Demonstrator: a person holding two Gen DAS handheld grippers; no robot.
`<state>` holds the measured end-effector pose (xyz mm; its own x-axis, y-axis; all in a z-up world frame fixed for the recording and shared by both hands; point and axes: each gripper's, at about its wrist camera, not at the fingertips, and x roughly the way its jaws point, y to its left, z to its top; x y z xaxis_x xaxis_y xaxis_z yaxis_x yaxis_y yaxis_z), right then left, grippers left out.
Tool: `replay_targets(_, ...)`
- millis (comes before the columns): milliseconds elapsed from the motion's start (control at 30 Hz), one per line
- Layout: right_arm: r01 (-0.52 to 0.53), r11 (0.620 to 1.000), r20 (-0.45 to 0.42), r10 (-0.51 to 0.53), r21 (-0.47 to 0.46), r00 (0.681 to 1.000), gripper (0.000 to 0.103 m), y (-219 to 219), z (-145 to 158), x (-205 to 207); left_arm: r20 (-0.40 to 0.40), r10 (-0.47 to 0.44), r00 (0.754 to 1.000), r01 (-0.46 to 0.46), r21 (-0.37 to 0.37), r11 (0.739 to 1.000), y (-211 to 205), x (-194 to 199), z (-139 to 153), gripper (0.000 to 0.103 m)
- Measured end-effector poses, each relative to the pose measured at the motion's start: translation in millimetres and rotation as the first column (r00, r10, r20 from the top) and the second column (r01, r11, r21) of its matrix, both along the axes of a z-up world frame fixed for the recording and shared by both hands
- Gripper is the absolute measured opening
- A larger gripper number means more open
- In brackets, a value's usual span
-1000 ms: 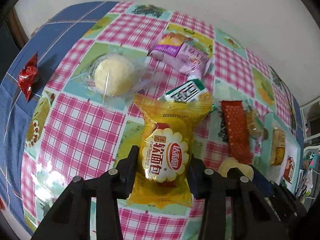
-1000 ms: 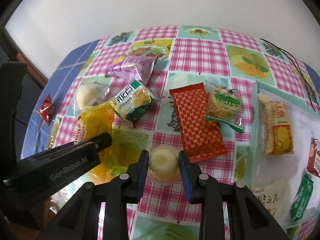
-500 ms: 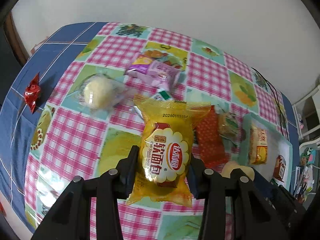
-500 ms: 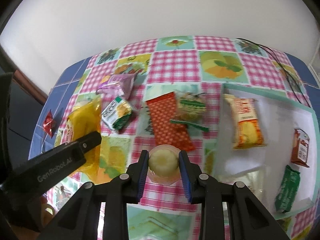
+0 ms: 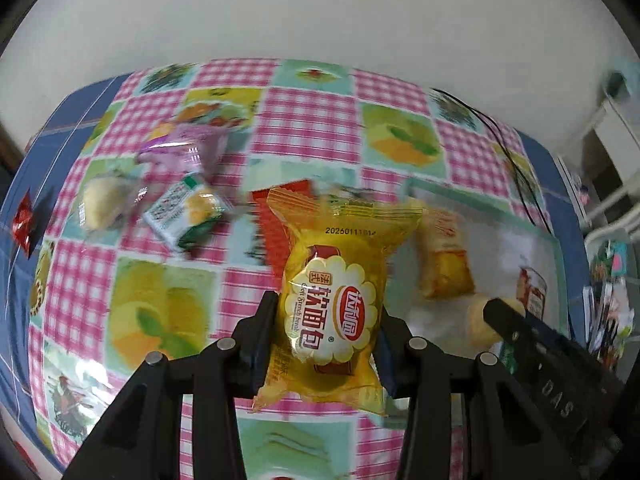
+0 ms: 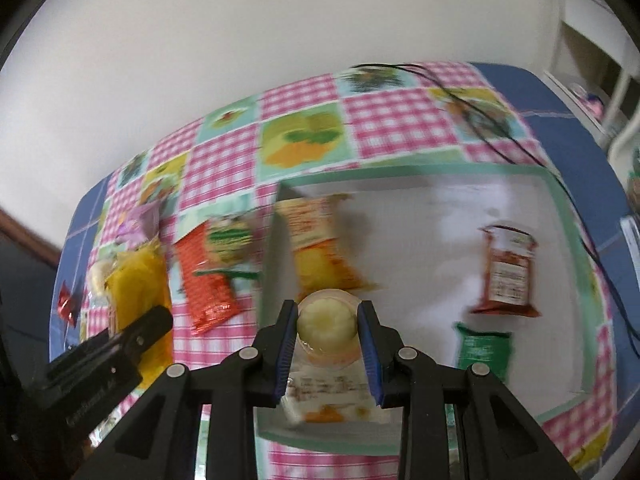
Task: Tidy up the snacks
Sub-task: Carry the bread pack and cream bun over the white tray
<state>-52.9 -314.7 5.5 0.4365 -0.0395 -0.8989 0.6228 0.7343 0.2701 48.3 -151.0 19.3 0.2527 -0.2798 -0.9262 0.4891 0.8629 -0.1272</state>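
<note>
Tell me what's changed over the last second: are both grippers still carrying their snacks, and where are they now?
Both moved from the loose snack pile toward the tray. The right gripper, still clamping the pudding cup, now hangs over it; the left gripper, still gripping the yellow bread packet, nears its edge. Nothing released; snacks on the table unchanged.

Your left claw (image 5: 328, 320) is black and carries a yellow bread packet (image 5: 334, 312) with a white scalloped label and a red logo. Your right claw (image 6: 327, 320) is black with blue pads (image 6: 370, 356) around a pale yellow jelly cup (image 6: 327, 318). Your table (image 5: 308, 124) wears pink gingham squares mixed with green and yellow fruit prints, edged in blue. Your tray (image 6: 568, 216) is white with a mint-green rim, holding a red packet (image 6: 506, 272) and a green packet (image 6: 482, 352).
</note>
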Motion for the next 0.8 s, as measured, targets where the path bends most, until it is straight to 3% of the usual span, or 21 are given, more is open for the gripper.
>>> replay_targets(400, 0.162, 0.986, 0.007, -0.162, 0.025, 0.987, 0.033, -64, -7, -52, 0.005, -0.199, 0.98, 0.199, 0.029, 0.98, -76, -52, -9, 0.045)
replay_targets(800, 0.147, 0.989, 0.015, -0.147, 0.033, 0.989, 0.033, -64, -12, -50, -0.013, -0.272, 0.962, 0.272, 0.06, 0.96, -103, -72, -30, 0.045)
